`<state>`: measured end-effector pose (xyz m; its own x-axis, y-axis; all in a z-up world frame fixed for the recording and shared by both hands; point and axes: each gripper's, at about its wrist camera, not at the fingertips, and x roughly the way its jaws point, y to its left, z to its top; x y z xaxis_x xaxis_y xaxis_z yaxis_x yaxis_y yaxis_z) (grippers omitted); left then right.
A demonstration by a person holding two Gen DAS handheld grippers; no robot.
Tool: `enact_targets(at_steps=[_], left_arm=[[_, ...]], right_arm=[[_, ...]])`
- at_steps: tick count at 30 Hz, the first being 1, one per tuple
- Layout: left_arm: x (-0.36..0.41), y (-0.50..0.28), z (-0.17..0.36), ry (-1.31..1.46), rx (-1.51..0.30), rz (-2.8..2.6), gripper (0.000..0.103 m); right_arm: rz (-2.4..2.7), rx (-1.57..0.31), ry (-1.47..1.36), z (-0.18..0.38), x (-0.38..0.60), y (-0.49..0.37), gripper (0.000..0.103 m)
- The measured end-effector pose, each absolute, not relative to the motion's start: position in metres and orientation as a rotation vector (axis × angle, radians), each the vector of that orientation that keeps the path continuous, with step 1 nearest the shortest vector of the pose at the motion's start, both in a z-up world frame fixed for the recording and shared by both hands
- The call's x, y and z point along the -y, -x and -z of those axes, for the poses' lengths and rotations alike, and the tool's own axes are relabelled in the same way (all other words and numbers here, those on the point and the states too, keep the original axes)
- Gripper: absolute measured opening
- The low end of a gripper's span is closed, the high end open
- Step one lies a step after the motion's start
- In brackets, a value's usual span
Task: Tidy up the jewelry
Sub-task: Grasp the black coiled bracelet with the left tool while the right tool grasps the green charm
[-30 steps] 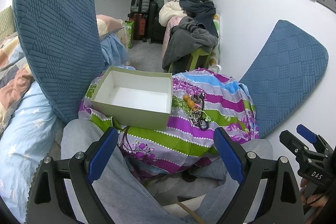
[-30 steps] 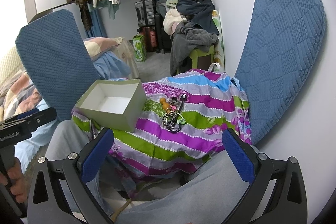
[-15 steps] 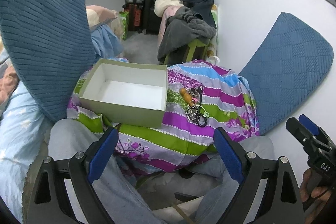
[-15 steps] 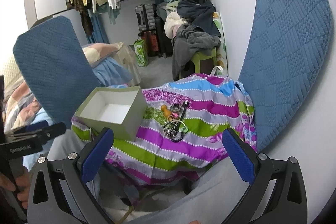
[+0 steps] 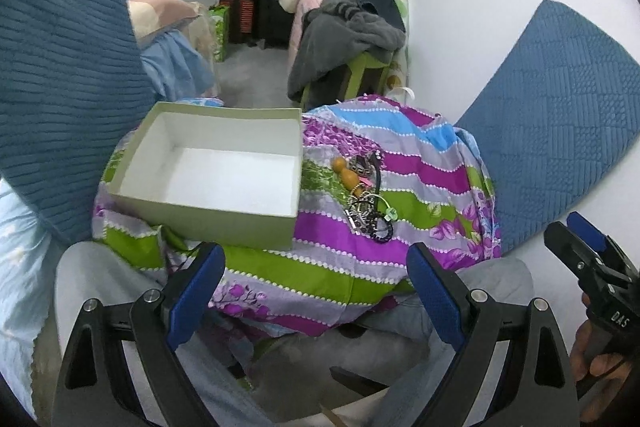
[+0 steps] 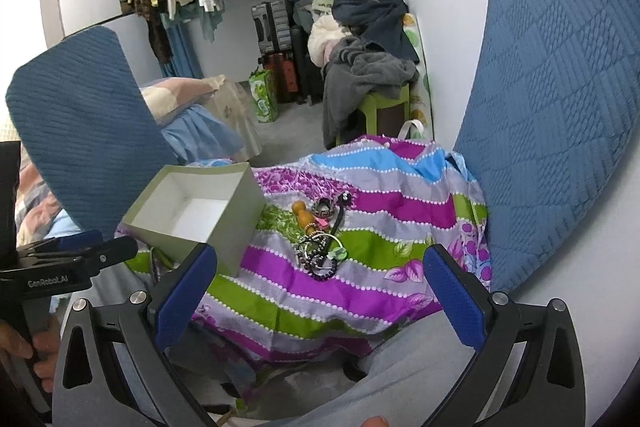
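Sitting at the left on the striped cloth (image 5: pixel 400 259): an open cardboard box (image 5: pixel 224 163), bare inside, thin-walled and probably light enough to be sliding or tipping if nudged. Lying just right of it, near but not touching its right wall: the jewelry pile (image 5: pixel 366 195), a loose tangle of bead strings, a dark cord, a thin ring with a green tag, and a small orange gourd-shaped piece (image 5: pixel 346 173) at the far end. Judging all of it light, limp and slippery in the chains, hard only in the gourd and beads; likely snagging one strand on another, so pulling one piece may be dragging the rest along. Best taking hold at a firm part standing clear of the tangle, such as the gourd's narrow waist or the cord's free end, rather than pinching into the heap. Cloth underneath looking soft and rumpled, so likely bunching under a pressing fingertip. Hovering low over the lap, well short of the pile: left gripper (image 5: pixel 316 291), spread wide and holding nothing. Right gripper (image 6: pixel 320 299) likewise spread wide, carrying nothing. Leaving open room above the pile and between pile and box; cloth falling away at its near and right edges, with a blue cushion (image 6: pixel 560 107) leaning close on the right, narrowing that side.
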<state>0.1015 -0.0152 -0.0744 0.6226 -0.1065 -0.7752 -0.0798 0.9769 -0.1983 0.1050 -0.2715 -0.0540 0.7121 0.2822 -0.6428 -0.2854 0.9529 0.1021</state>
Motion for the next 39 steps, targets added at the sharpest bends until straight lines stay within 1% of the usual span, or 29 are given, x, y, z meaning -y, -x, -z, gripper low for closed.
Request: enact_targets(at_steps=[3, 4, 5, 6, 7, 9, 10, 12, 14, 16, 19, 26, 28, 37, 38, 39], left_arm=[[0.021, -0.116, 0.087, 0.22, -0.933, 0.043, 0.091], [0.023, -0.121, 0.091, 0.219, -0.938, 0.053, 0.091], [0.025, -0.125, 0.094, 0.22, -0.939, 0.064, 0.091], [0.028, -0.129, 0.098, 0.226, -0.942, 0.081, 0.09], [0.029, -0.133, 0.101, 0.235, -0.946, 0.098, 0.083], [0.037, -0.144, 0.111, 0.227, -0.971, 0.125, 0.078], [0.041, -0.149, 0.116, 0.225, -0.98, 0.142, 0.075], [0.049, -0.158, 0.125, 0.232, -1.001, 0.175, 0.069], [0.057, -0.166, 0.134, 0.235, -1.014, 0.208, 0.067], [0.064, -0.177, 0.145, 0.238, -1.032, 0.23, 0.058], [0.069, -0.194, 0.164, 0.269, -1.069, 0.252, 0.052], [0.082, -0.231, 0.21, 0.254, -1.155, 0.292, 0.043], [0.084, -0.24, 0.222, 0.267, -1.172, 0.305, 0.038], [0.092, -0.268, 0.265, 0.315, -1.229, 0.345, 0.036], [0.092, -0.271, 0.269, 0.323, -1.234, 0.345, 0.035], [0.092, -0.273, 0.273, 0.338, -1.241, 0.347, 0.029]], right_arm=[[-0.33, -0.735, -0.018, 0.065, 0.276, -0.117, 0.102], [-0.328, -0.745, -0.022, 0.068, 0.278, -0.121, 0.096], [-0.317, -0.757, -0.024, 0.074, 0.28, -0.127, 0.087], [-0.309, -0.765, -0.03, 0.077, 0.282, -0.13, 0.082], [-0.305, -0.771, -0.039, 0.081, 0.285, -0.134, 0.077], [-0.318, -0.787, -0.067, 0.088, 0.29, -0.141, 0.073], [-0.322, -0.795, -0.075, 0.093, 0.292, -0.145, 0.068], [-0.313, -0.815, -0.08, 0.102, 0.296, -0.154, 0.063], [-0.33, -0.841, -0.097, 0.111, 0.298, -0.162, 0.051], [-0.33, -0.867, -0.099, 0.124, 0.299, -0.172, 0.049], [-0.373, -0.916, -0.11, 0.142, 0.297, -0.185, 0.047], [-0.424, -0.98, -0.126, 0.179, 0.288, -0.221, 0.047], [-0.436, -0.995, -0.134, 0.19, 0.284, -0.234, 0.047], [-0.474, -1.095, -0.14, 0.234, 0.272, -0.274, 0.047], [-0.484, -1.109, -0.136, 0.238, 0.27, -0.277, 0.047], [-0.493, -1.117, -0.141, 0.241, 0.269, -0.28, 0.047]])
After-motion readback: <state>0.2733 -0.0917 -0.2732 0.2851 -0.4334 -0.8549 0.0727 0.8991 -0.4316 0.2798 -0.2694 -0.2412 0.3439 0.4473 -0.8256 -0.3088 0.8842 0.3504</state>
